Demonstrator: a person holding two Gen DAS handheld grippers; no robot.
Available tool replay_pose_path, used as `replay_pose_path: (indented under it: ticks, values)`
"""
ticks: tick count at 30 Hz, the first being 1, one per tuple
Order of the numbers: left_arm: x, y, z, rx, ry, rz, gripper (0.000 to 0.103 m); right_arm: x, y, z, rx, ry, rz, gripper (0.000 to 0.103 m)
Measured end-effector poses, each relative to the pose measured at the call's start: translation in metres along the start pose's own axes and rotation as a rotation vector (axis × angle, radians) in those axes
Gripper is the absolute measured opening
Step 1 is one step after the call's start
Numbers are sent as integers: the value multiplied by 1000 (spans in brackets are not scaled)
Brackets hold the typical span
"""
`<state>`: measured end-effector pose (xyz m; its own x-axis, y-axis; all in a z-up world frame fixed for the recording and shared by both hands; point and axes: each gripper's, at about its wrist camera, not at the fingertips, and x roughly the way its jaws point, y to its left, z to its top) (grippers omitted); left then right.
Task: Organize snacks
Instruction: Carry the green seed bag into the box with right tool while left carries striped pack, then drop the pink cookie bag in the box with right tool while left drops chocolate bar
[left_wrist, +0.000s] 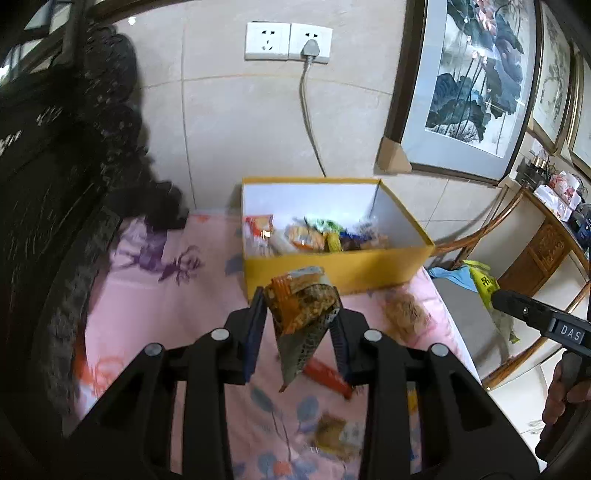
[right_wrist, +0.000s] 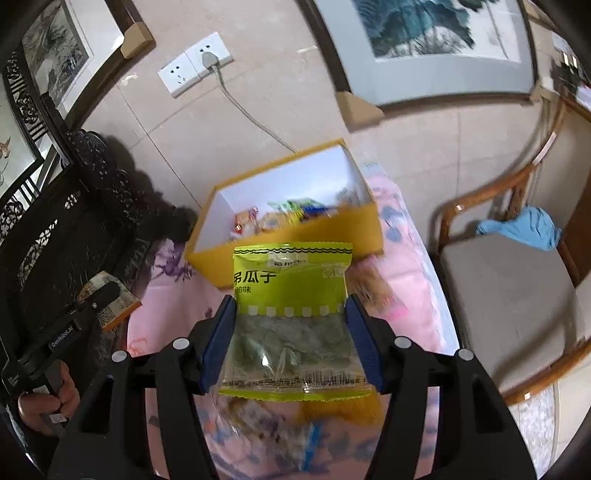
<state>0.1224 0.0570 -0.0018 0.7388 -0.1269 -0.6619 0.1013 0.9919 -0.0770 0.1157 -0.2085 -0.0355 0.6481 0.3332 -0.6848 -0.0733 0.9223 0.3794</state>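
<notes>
Left wrist view: the left gripper is clamped on an orange and brown snack packet, which stands edge-on between the blue pads, lifted above a pink floral sheet. On the sheet below lie a red snack bar, a blurred brown packet and a pale round snack. Beyond them stands a yellow box with a white inside, against the tiled wall, already holding several packets. A grey plug sits in a white wall socket above it, beside a framed lotus painting.

Right wrist view: the right gripper grips a yellow-green packet of seeds flat between its pads, held by its two side edges, above the same sheet. The box is just beyond the packet, its near wall partly hidden behind the packet's top edge. At right is a wooden chair with a blue cloth on its seat. At far left a hand holds the other gripper with its packet.
</notes>
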Motion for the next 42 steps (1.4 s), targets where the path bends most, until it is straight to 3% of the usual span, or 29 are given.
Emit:
replay_pose_path:
  ticks: [7, 13, 21, 22, 23, 24, 25, 26, 27, 32, 38, 42]
  values:
    - [49, 13, 62, 10, -21, 18, 30, 39, 26, 70, -30, -101, 31, 61]
    - [90, 29, 106, 31, -45, 43, 30, 80, 39, 121, -65, -125, 35, 61]
    - [149, 28, 125, 63, 6, 27, 30, 127, 38, 151, -99, -109, 18, 61]
    - [154, 25, 126, 60, -4, 18, 34, 132, 36, 153, -105, -112, 15, 62]
    - [161, 21, 127, 60, -29, 15, 73, 143, 33, 156, -124, -96, -21, 67]
    - [169, 16, 126, 67, -28, 47, 101, 152, 32, 156, -143, -67, -72, 91]
    - [175, 11, 124, 74, -18, 99, 101, 161, 30, 155, -158, -32, -122, 102]
    - [181, 6, 120, 92, 8, 128, 101, 165, 25, 149, -165, -11, -141, 102]
    - [187, -1, 113, 136, 43, 107, 101, 163, 21, 144, -164, -10, -129, 102]
    - [173, -7, 73, 174, 71, 122, 101, 139, -11, 107, -153, 25, -158, 102]
    - [156, -5, -13, 118, 239, 78, 101, 155, -71, 28, -64, 225, -301, 102]
    - [177, -1, -70, -23, 402, 62, 101, 174, -72, 0, -101, 236, -297, 102]
